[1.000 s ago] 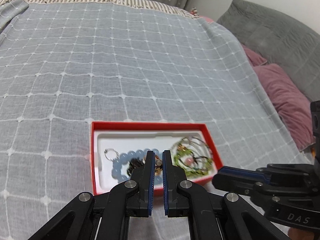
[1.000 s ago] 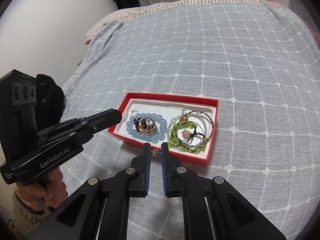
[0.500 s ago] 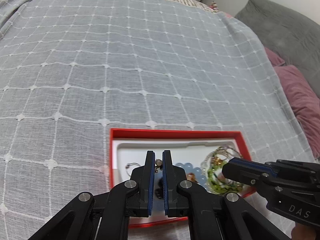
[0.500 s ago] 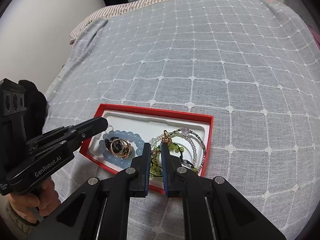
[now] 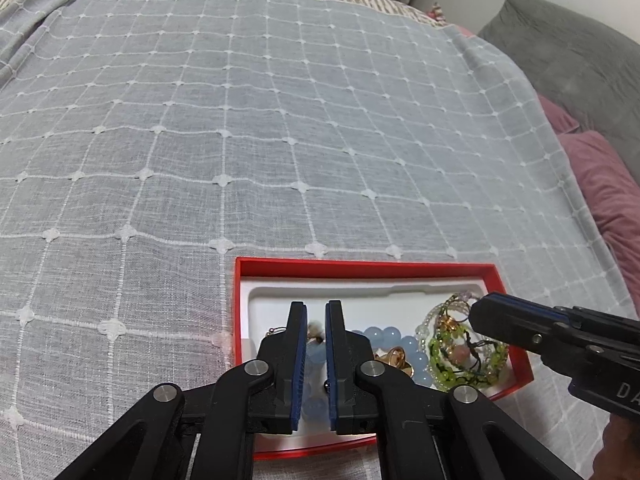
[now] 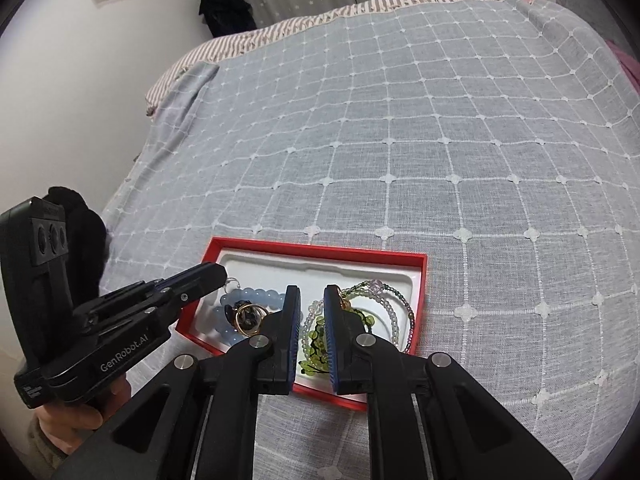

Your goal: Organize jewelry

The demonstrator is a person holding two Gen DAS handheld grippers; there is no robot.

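- Left wrist view: my left gripper hangs over the left end of the red box, which lies on the grey checked bedspread. The jaws stand slightly apart with nothing clamped between them.
- My own fingers cover much of the pale blue bead bracelet; only its right arc shows, with a gold ring beside it. A small pale piece in the gap between my fingers is too blurred to name.
- The green bead bracelet sits at the box's right end, partly hidden by the tip of my right gripper.
- Right wrist view: my right gripper hovers over the green bead bracelet, jaws parted a little and empty. Whether they touch the beads, I cannot tell.
- My fingers cut off the near rim of the red box. The blue bracelet and the gold ring show at the left, under my left gripper.
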